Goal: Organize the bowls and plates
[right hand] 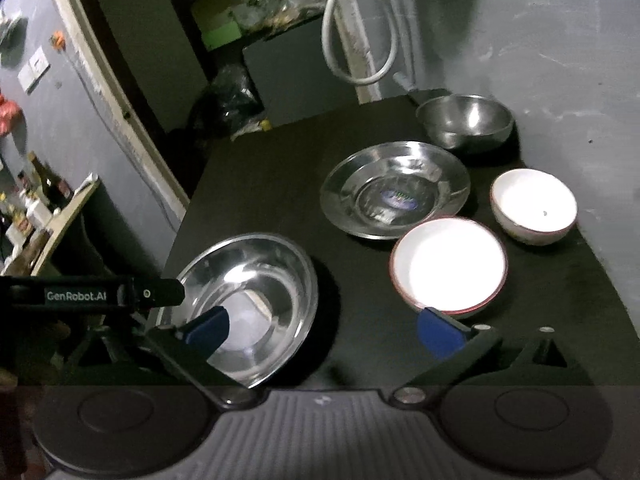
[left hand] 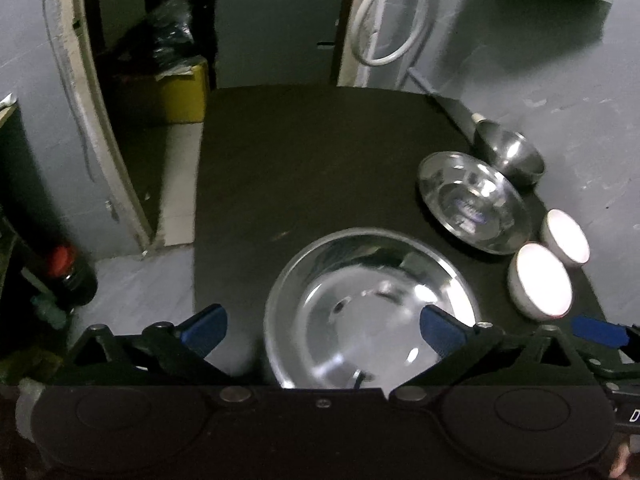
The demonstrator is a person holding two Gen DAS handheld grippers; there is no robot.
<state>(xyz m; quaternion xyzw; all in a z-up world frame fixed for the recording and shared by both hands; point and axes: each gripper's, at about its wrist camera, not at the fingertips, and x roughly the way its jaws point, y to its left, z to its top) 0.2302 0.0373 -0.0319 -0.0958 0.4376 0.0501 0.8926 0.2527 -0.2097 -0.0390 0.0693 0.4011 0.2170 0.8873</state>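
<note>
A large steel plate [left hand: 372, 308] lies on the dark table [left hand: 304, 168], right in front of my open left gripper [left hand: 322, 328]; it also shows in the right wrist view [right hand: 248, 304]. A second steel plate [right hand: 396, 188] lies further back, with a steel bowl [right hand: 466, 124] behind it. Two white bowls, a near one [right hand: 450, 264] and a far one [right hand: 534, 206], stand at the right. My right gripper [right hand: 322, 330] is open and empty above the table's front, between the large plate and the near white bowl.
The wall runs along the table's right side [right hand: 560, 60]. A white hose [right hand: 352, 40] hangs behind the table. A yellow box [left hand: 184, 92] and dark bags sit on the floor at the back left. A shelf with bottles [right hand: 36, 200] stands at the left.
</note>
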